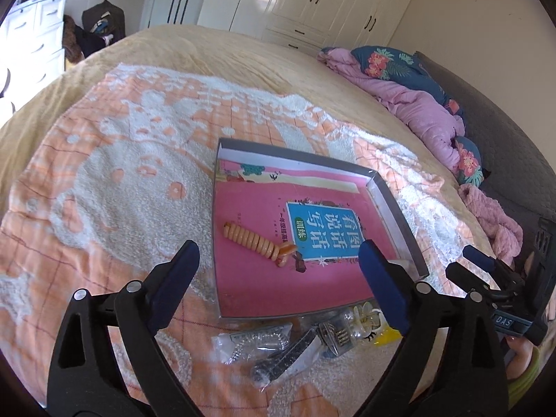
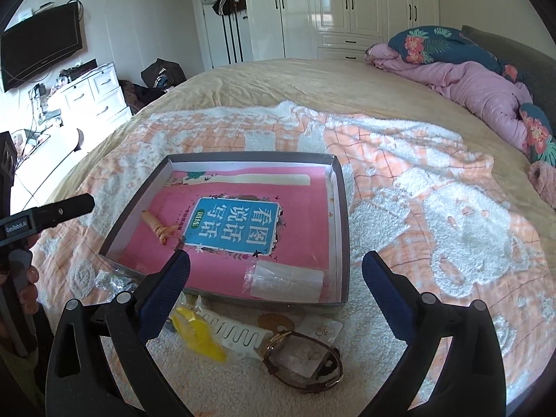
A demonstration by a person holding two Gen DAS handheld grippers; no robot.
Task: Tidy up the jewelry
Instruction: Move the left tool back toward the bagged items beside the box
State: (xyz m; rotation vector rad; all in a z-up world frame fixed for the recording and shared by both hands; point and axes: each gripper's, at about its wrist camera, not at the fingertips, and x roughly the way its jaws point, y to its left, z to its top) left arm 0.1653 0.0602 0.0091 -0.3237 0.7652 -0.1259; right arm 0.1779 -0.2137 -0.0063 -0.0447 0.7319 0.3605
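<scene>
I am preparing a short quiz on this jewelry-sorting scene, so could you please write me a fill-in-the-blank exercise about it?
1. The orange bead bracelet lies inside the shallow ____.
2. The book in the box has a cover that is mostly ____.
3. The left gripper and right gripper both have their jaws ____.
4. The brown-strapped watch lies outside the box, on the ____.

Missing words: box; pink; open; blanket

Pink book (image 2: 243, 243): far end hidden behind tray wall (image 2: 250, 158). Bagged trinkets (image 1: 278, 347): contents too small to identify. Television (image 2: 38, 45): cut off at left edge.
</scene>
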